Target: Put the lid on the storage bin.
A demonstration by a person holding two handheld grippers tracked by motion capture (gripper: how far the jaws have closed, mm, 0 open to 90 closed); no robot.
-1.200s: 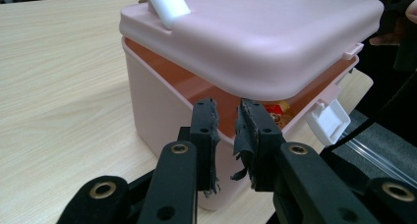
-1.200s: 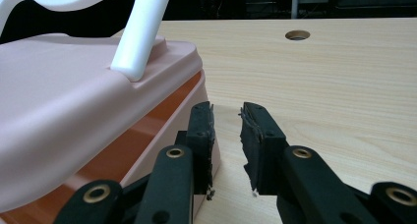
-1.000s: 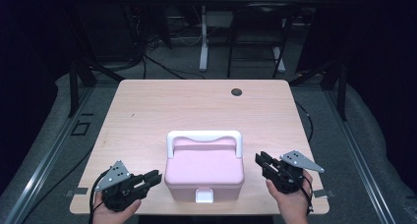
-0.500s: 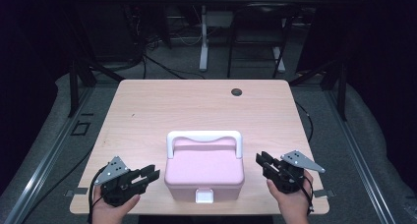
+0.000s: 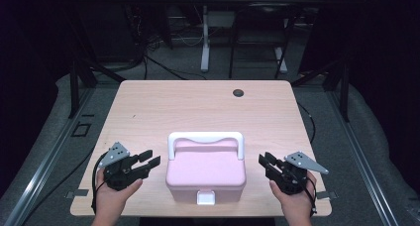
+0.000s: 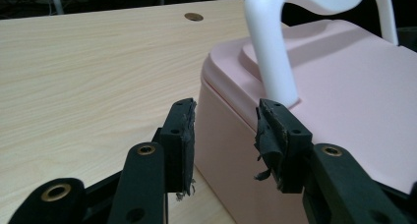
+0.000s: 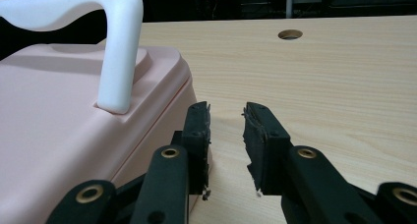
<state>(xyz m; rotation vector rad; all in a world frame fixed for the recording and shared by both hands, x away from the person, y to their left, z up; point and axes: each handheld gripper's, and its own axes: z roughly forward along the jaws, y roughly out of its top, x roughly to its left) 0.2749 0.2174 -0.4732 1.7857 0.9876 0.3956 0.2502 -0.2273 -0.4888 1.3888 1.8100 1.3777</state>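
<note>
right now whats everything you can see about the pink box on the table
The pink box looks like smooth matte plastic with rounded corners. Its lid is down, with a raised panel on top and a white handle standing upright across the back. A small white latch sits on the front wall. The box rests flat on the wooden table near the front edge, between the left claw and right claw, neither one gripping it.

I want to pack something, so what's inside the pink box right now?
Cannot tell: the pink box has its lid down and its white latch at the front, so the inside is covered. On top, only its white handle stands upright.
</note>
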